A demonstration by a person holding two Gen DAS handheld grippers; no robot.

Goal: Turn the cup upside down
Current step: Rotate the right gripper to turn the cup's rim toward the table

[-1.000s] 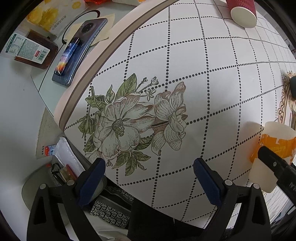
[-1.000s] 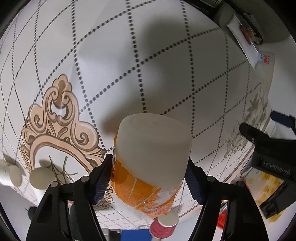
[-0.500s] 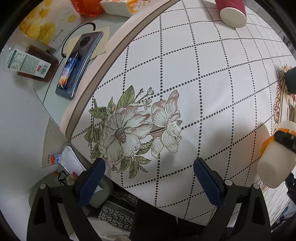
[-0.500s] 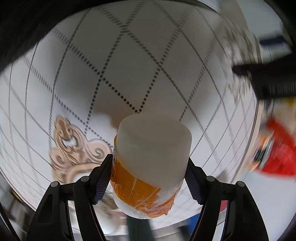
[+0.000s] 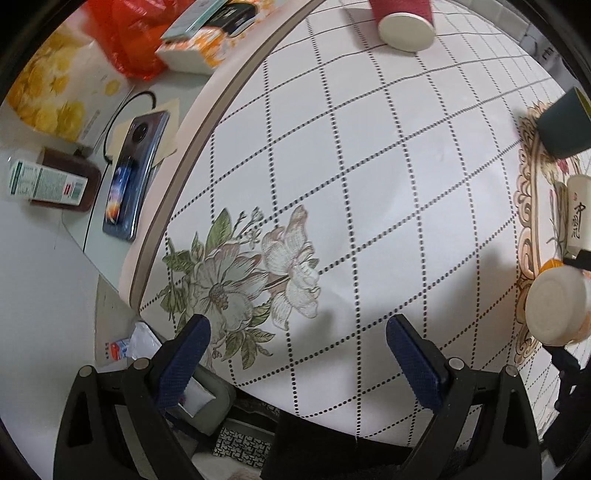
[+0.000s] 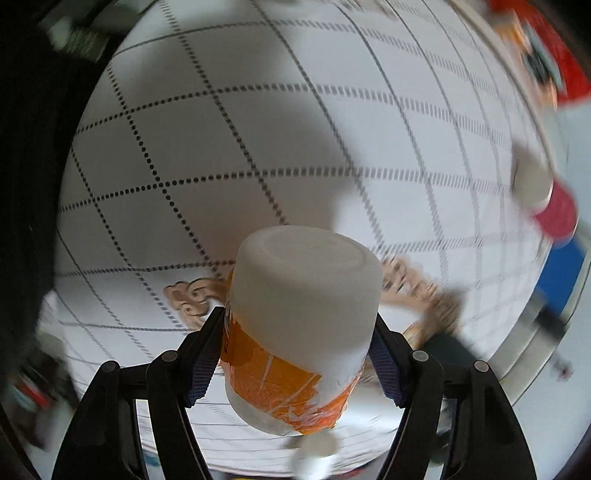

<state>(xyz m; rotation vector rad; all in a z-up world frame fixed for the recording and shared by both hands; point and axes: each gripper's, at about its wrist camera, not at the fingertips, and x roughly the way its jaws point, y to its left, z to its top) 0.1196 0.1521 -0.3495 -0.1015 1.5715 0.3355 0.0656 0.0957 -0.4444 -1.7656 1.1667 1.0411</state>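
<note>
The white cup (image 6: 306,317) with its orange label is pinched between the blue pads (image 6: 203,362) of the right gripper (image 6: 295,365), its flat base pointing away from the camera, held above the checked tablecloth (image 6: 221,155); in the left wrist view the same cup (image 5: 556,308) shows at the right edge, base outward, over the cloth's ornate border; the left gripper (image 5: 295,360) hangs spread wide with nothing between its fingers, above the printed flower (image 5: 240,280); a red paper cup (image 5: 404,18) lies far off; a phone (image 5: 135,177) rests beyond the cloth's edge.
</note>
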